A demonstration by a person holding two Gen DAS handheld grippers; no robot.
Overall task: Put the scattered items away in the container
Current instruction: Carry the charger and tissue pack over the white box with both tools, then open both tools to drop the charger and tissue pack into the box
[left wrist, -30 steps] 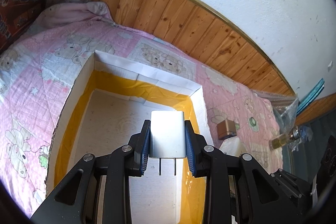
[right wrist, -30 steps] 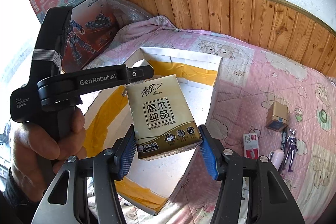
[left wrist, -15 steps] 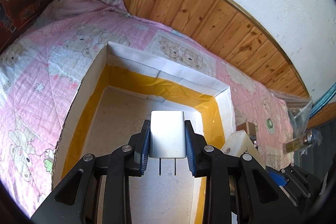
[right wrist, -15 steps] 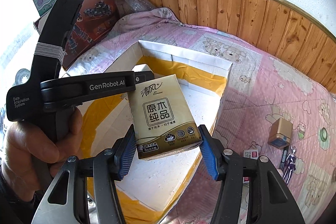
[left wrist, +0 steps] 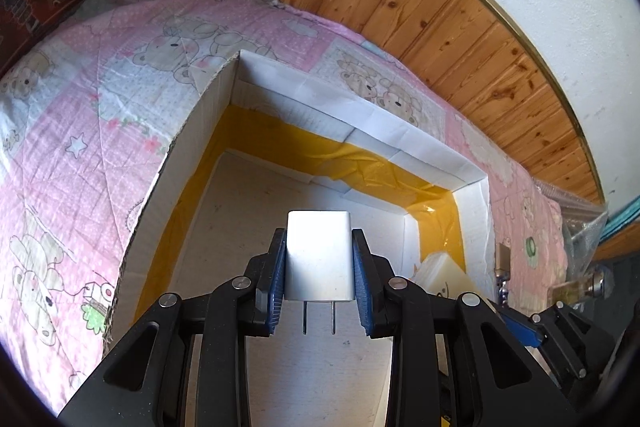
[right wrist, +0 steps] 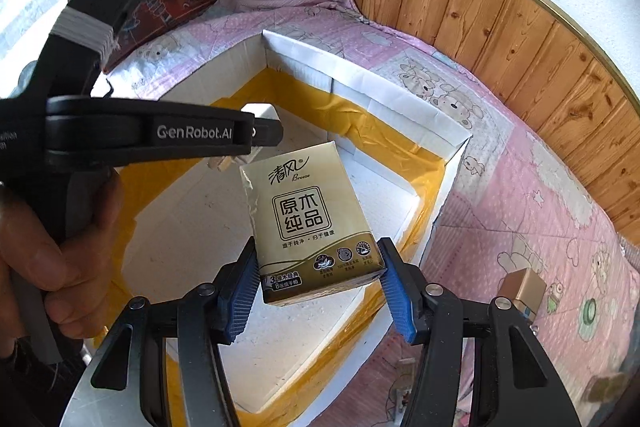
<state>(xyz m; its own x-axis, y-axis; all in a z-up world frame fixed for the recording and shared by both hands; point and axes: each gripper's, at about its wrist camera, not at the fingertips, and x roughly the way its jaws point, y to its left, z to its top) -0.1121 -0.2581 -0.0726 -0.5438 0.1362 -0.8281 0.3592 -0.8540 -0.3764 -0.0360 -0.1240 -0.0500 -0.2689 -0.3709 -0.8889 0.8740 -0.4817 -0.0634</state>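
Left gripper (left wrist: 320,287) clamps a white charger (left wrist: 319,255); right gripper (right wrist: 318,287) clamps a tissue pack (right wrist: 308,219). Both hang over the box (left wrist: 360,115) on the bed (left wrist: 80,131).

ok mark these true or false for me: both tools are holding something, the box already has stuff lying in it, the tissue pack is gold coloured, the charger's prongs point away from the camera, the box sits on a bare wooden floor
1. Both tools are holding something. True: the left tool is shut on a white charger, the right tool on a tissue pack.
2. The box already has items lying in it. False: the floor of the box shows nothing lying on it.
3. The tissue pack is gold coloured. True.
4. The charger's prongs point away from the camera. False: they point back toward it.
5. The box sits on a bare wooden floor. False: it rests on a pink bear-print quilt.
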